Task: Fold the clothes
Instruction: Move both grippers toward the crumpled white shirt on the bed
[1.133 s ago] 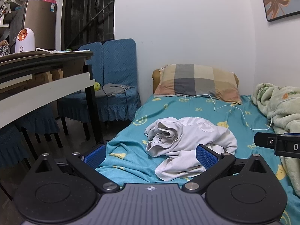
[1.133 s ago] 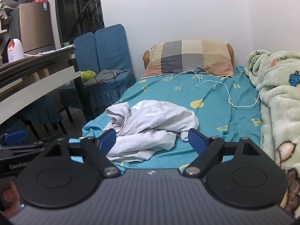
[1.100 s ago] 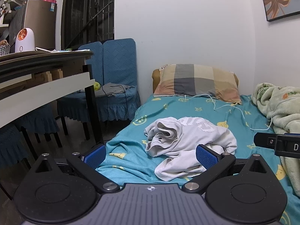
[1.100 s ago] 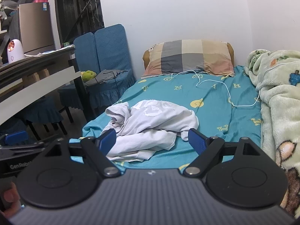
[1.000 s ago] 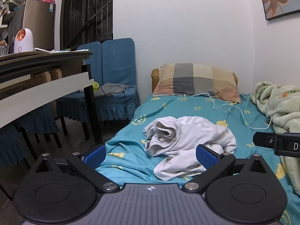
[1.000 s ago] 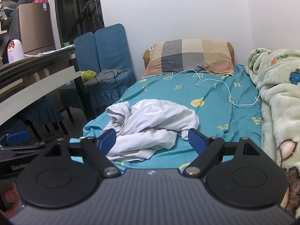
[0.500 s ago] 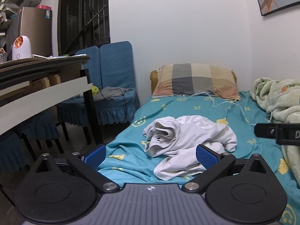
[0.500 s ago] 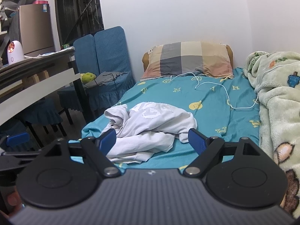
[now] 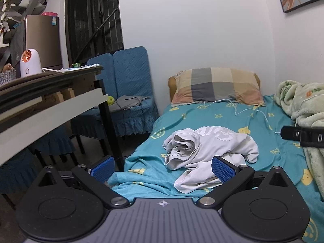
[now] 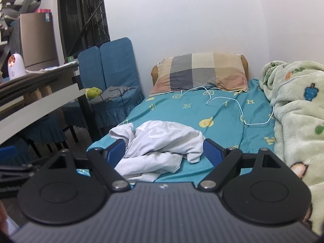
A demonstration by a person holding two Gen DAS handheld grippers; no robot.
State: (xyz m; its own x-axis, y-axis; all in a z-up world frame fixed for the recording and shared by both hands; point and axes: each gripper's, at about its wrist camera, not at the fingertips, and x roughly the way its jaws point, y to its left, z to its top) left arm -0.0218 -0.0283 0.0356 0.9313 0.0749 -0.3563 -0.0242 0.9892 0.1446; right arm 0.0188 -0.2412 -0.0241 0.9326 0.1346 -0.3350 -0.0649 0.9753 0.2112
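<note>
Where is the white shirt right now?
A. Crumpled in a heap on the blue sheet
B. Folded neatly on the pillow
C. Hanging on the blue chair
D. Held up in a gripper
A: the shirt lies bunched up on the sheet, well short of the pillow, and both the left gripper and the right gripper are open and hold nothing.

From the left wrist we look forward along the spread fingers of the left gripper (image 9: 163, 169), low and near the foot of the bed, with the table left of the tongs. From the right wrist we look the same way over the right gripper (image 10: 164, 151), a little closer in. Both views share the crumpled white garment (image 9: 210, 147) ahead and the checked pillow (image 10: 200, 71) beyond
</note>
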